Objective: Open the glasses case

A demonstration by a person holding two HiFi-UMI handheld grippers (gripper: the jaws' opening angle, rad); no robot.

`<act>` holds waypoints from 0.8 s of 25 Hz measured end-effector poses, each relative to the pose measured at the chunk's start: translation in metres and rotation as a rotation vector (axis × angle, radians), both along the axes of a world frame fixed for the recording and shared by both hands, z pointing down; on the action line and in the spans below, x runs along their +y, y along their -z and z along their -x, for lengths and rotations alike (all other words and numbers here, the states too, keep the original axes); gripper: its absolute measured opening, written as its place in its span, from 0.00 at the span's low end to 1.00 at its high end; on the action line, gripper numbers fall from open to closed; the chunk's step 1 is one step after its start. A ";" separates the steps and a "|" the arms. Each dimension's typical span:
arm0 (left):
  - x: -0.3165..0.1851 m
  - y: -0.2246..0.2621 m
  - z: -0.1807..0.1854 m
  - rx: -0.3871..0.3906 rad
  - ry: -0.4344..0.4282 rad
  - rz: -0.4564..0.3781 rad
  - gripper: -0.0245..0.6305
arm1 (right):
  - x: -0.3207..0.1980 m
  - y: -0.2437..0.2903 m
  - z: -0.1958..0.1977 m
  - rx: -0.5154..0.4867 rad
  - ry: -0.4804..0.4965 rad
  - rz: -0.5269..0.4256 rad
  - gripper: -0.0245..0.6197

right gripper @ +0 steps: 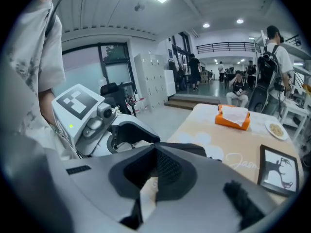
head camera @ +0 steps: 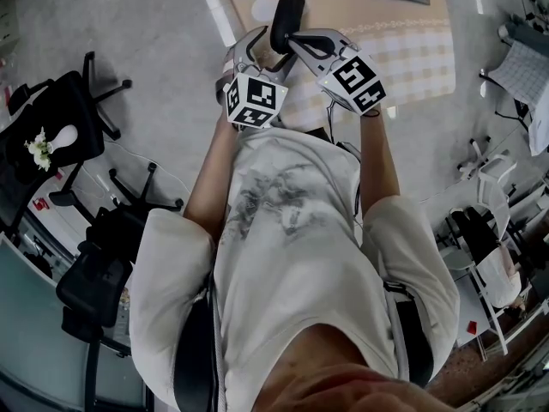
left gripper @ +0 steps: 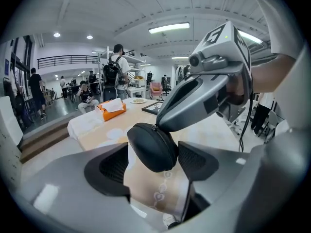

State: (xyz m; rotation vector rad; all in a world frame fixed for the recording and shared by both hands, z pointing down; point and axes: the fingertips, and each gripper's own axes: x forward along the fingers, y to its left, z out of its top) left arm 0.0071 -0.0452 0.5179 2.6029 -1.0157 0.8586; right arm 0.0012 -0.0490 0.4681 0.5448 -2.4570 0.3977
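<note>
A black zipped glasses case [head camera: 286,20] hangs in the air above the table's near edge. In the left gripper view the case [left gripper: 151,147] lies between my left gripper's [left gripper: 154,168] wide-spread pads. Tablecloth shows in a gap beside the left pad, so the pads do not press on it. My right gripper [head camera: 298,39] comes in from the right and grips the case's upper rim by the zipper. In the right gripper view its jaws [right gripper: 154,171] stand nearly together, and the case's edge [right gripper: 192,149] peeks out behind them.
A beige tablecloth [head camera: 412,41] covers the table, with a framed picture [right gripper: 279,169], an orange tissue box [right gripper: 233,116] and a plate [right gripper: 276,129] on it. Black office chairs [head camera: 94,93] stand on the floor at the left. People stand far behind.
</note>
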 end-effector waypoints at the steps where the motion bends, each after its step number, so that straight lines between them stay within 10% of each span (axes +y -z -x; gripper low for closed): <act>1: -0.004 0.001 -0.008 0.000 0.003 0.003 0.54 | -0.004 0.001 -0.006 -0.010 -0.016 0.008 0.06; 6: -0.027 0.009 -0.064 0.000 0.007 0.022 0.58 | -0.026 0.009 -0.056 -0.064 -0.089 0.049 0.06; 20: -0.001 -0.004 0.005 -0.020 0.024 0.061 0.47 | 0.000 0.004 0.003 -0.031 -0.084 0.031 0.06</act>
